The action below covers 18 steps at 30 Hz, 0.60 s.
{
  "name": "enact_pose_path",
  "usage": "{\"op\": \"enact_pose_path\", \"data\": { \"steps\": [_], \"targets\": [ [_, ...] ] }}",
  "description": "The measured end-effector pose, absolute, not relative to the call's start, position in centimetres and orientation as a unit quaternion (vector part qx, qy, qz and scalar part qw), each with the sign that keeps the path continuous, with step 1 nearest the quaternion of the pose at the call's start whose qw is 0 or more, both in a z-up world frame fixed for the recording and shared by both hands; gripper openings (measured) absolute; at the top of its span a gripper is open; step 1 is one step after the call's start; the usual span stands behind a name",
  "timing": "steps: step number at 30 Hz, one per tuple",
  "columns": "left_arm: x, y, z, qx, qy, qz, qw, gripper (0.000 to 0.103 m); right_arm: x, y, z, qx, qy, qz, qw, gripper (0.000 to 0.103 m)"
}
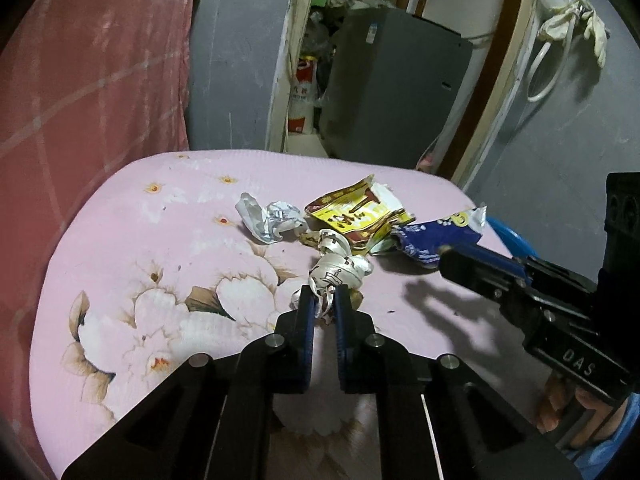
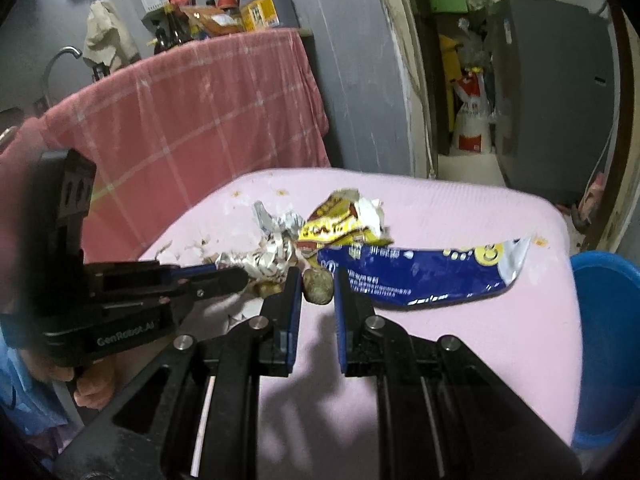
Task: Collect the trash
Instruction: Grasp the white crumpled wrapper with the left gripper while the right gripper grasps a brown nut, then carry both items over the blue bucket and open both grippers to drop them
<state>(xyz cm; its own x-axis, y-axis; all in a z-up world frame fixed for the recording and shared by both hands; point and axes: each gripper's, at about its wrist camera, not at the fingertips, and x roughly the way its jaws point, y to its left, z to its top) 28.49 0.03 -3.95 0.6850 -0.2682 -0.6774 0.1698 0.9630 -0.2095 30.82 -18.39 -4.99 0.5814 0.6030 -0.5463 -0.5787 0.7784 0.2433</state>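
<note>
meanwhile the left gripper (image 1: pixel 323 300) pinches a white wrapper (image 1: pixel 340 268) and the right gripper (image 2: pixel 316 284) clamps a brown lump (image 2: pixel 318 286), the trash heaped toward the table's (image 1: pixel 132 224) far edge, a blue bin (image 2: pixel 604 344) past its right edge, contents unseen.

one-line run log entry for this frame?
left gripper: shut on white wrapper | right gripper: around brown lump, contact unclear | blue bin: at table's edge

Crumpled white printed wrapper (image 1: pixel 340 270) twisted, pinched at its near end, torn yellow-and-red packet (image 1: pixel 354 214) lying flat behind, crushed silvery-white wrapper (image 1: pixel 270 220) at left, flattened blue wrapper (image 2: pixel 420 276) at right, small brown lump (image 2: pixel 318 286) beside it.
</note>
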Motion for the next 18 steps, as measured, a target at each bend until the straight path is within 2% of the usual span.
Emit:
{"op": "enact_pose_path", "data": {
  "steps": [18],
  "targets": [
    [27.9,-3.7,1.9,-0.107,0.261,-0.142,0.949,0.007,29.0,-24.0,-0.3,0.013,0.172,0.228,0.958,0.016]
  ]
}}
